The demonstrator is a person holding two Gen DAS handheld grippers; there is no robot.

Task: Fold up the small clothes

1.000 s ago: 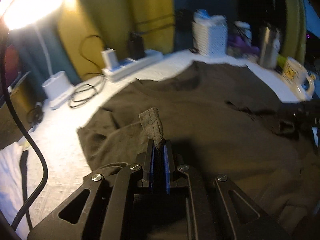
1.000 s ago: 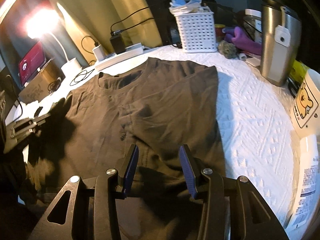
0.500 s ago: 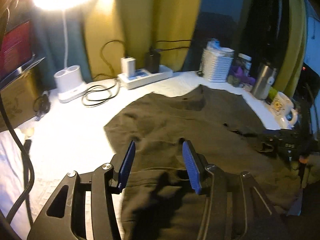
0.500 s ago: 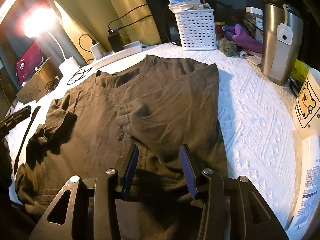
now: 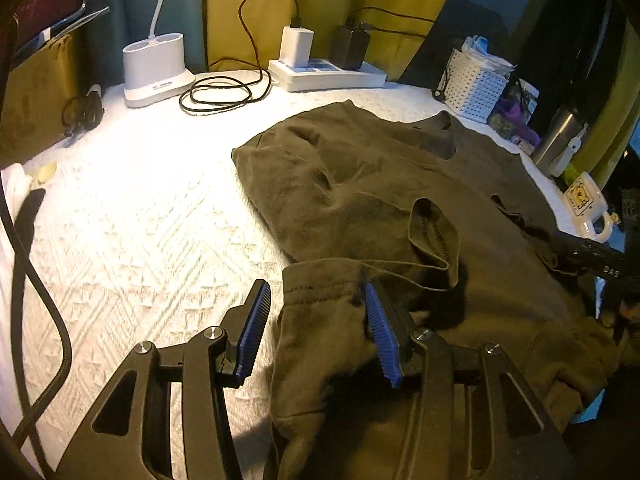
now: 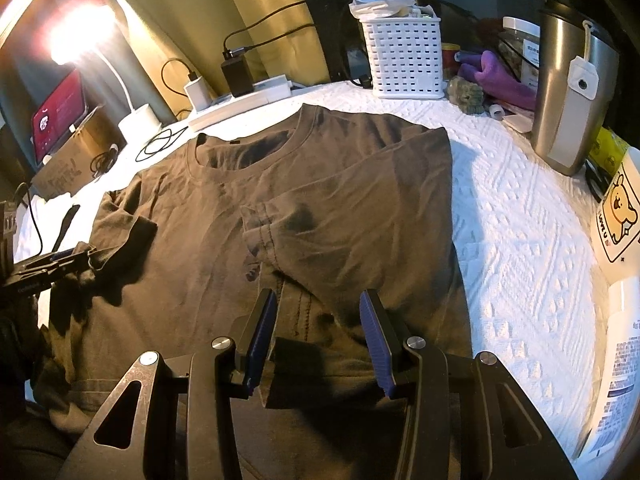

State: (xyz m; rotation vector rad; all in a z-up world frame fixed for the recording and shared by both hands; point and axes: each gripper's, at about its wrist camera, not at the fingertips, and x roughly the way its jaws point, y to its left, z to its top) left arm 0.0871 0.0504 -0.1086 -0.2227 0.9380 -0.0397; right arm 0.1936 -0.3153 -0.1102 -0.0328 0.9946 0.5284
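Note:
A dark olive T-shirt (image 6: 328, 200) lies on the white quilted surface, collar at the far end, its right side folded in over the middle. In the left wrist view the shirt (image 5: 380, 184) shows a sleeve lying folded onto the body. My left gripper (image 5: 316, 320) is open, its blue pads on either side of a hemmed edge of the shirt near the left side. My right gripper (image 6: 316, 332) is open and empty, low over the shirt's near part. The left gripper also shows at the left edge of the right wrist view (image 6: 52, 264).
A white power strip (image 5: 328, 74) with chargers, a coiled black cable (image 5: 224, 96) and a white lamp base (image 5: 154, 68) stand at the back. A white basket (image 6: 406, 58), a steel tumbler (image 6: 568, 92) and a bear mug (image 6: 618, 212) stand at the right.
My left gripper let go of the sleeve it was shut on, opened, and moved down and left to the shirt's hemmed edge. The right gripper stayed open and barely moved.

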